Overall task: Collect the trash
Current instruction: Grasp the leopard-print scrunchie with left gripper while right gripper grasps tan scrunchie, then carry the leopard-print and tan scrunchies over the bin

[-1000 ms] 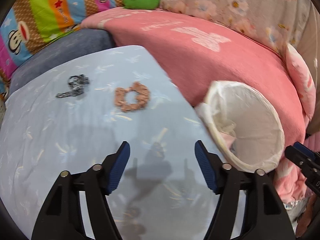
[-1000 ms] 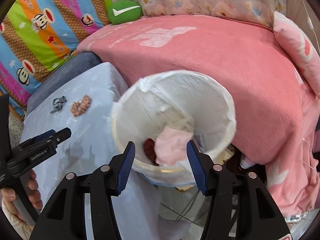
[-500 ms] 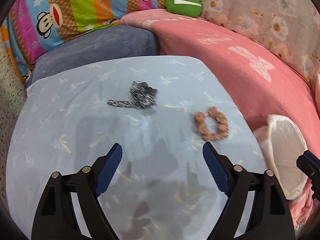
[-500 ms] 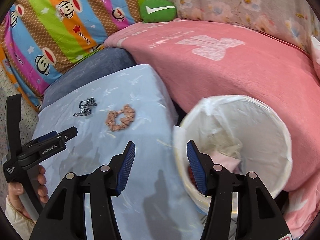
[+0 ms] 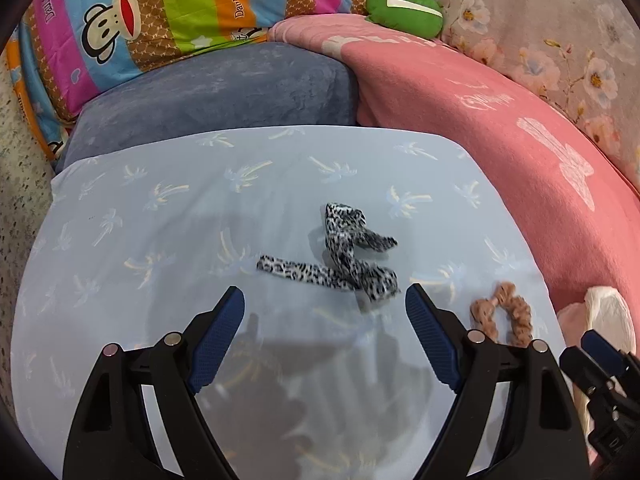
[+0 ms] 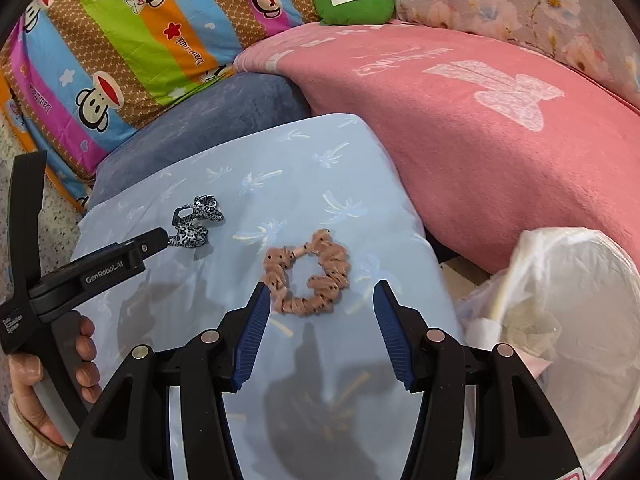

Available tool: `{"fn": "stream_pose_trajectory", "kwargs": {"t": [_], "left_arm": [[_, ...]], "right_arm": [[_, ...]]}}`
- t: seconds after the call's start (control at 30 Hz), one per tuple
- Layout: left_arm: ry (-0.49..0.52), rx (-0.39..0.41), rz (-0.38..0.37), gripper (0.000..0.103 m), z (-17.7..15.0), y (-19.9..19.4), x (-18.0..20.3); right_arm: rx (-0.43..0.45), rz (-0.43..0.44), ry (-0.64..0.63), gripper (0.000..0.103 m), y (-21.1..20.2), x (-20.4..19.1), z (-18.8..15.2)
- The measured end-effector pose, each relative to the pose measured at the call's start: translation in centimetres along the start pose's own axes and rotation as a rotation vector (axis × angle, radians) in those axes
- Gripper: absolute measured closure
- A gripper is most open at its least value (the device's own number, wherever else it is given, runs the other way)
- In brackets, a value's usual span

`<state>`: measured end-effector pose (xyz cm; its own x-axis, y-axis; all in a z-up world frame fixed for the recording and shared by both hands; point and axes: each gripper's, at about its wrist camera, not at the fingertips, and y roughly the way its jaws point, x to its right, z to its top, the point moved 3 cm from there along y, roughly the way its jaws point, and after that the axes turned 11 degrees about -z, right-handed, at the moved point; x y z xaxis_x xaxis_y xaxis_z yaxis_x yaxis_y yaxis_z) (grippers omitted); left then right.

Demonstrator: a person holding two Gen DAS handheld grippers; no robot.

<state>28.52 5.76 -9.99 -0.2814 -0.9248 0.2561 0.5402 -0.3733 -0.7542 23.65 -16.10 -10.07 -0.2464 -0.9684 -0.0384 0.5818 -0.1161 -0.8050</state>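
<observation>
A leopard-print hair tie (image 5: 344, 256) lies on the light blue table cloth (image 5: 160, 220), just ahead of my open, empty left gripper (image 5: 325, 300). It also shows in the right wrist view (image 6: 196, 220), where the left gripper's tip (image 6: 156, 240) sits beside it. A tan scrunchie (image 6: 308, 280) lies just ahead of my open, empty right gripper (image 6: 318, 296); it shows at the right in the left wrist view (image 5: 504, 312). A white-lined trash bin (image 6: 568, 320) stands at the right, beside the table.
A pink blanket (image 6: 480, 120) covers the sofa behind the table. A blue-grey cushion (image 5: 216, 92), a striped monkey-print pillow (image 5: 160, 8) and a green cushion (image 5: 404, 8) lie at the back. The bin's rim (image 5: 608, 312) shows at the right.
Both grippers swung left from the bin toward the table. The left one now faces the leopard hair tie, the right one the scrunchie. Both stayed open.
</observation>
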Motion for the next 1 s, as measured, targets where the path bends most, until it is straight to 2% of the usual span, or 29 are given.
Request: {"fn": "stream_pose_trajectory", "kwargs": {"t": [0.2, 0.3, 0.4, 0.47, 0.6, 0.63, 0.73, 0.77, 1.0], "left_arm": [[-0.027, -0.018, -0.007, 0.025, 1.2, 2.7, -0.8], [-0.036, -0.03, -0.023, 0.033, 1.6, 3.7, -1.0], [-0.046, -0.049, -0.041, 0.046, 1.6, 4.5, -1.2], [-0.053, -0.067, -0.061, 0.065, 1.5, 5.1, -1.3], [-0.043, -0.073, -0.07, 0.089, 1.2, 5.1, -1.3], [-0.046, -0.077, -0.082, 0.09, 1.1, 5.0, -1.3], [-0.05, -0.074, -0.09, 0.094, 1.0, 4.7, -1.1], [-0.052, -0.073, -0.093, 0.095, 0.9, 4.5, -0.9], [-0.042, -0.055, -0.117, 0.095, 0.7, 2.6, 0.8]], "right_arm": [[-0.024, -0.014, 0.001, 0.05, 3.0, -0.9, 0.8], [-0.041, -0.023, 0.007, 0.05, 4.4, -1.0, 0.8], [-0.057, -0.03, 0.007, 0.05, 5.4, -1.1, 0.6], [-0.069, -0.032, 0.008, 0.05, 6.1, -1.1, 0.3], [-0.063, -0.055, -0.004, 0.056, 6.6, -1.2, 0.0], [-0.059, -0.069, -0.015, 0.06, 6.6, -1.3, 0.0], [-0.065, -0.069, -0.023, 0.084, 6.5, -1.3, -0.1], [-0.071, -0.062, -0.022, 0.088, 6.5, -1.3, -0.2], [-0.035, -0.036, 0.003, 0.089, 3.7, -0.3, 0.0]]}}
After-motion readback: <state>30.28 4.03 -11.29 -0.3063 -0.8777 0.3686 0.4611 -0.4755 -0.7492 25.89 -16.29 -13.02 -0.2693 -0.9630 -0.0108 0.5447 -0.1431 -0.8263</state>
